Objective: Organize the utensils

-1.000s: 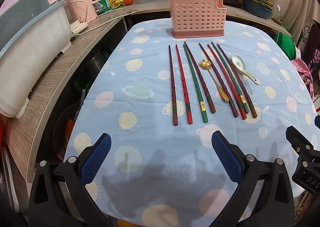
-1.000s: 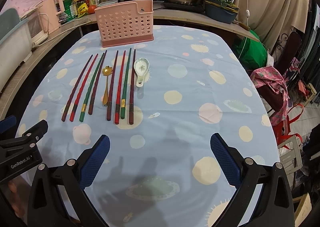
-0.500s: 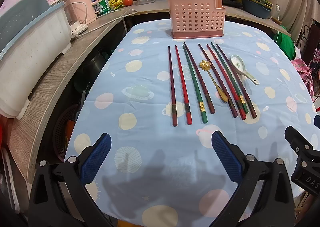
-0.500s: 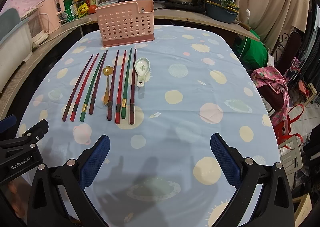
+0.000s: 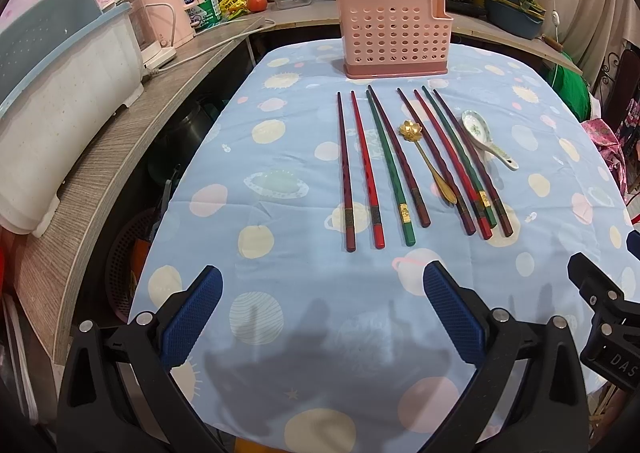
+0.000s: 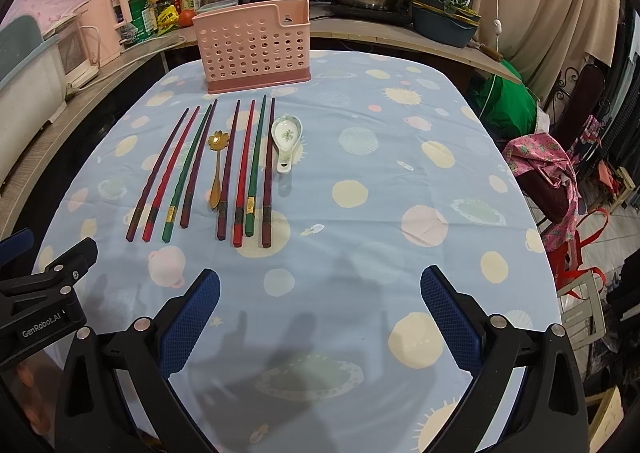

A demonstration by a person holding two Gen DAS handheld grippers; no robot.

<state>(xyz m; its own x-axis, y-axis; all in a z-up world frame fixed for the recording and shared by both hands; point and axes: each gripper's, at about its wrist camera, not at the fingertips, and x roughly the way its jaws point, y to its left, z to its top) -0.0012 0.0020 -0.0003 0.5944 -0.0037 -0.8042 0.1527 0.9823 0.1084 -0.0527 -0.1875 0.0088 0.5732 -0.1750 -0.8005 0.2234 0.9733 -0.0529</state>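
Chopsticks in row, grippers (both open)

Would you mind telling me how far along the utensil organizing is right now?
Nothing looks done yet: no utensil shows above the rim of the pink holder. Nothing is in hand either; the left gripper and right gripper are both open over the tablecloth. Left to do: all eight chopsticks, the gold spoon and the ceramic spoon lie in a row in front of the holder.
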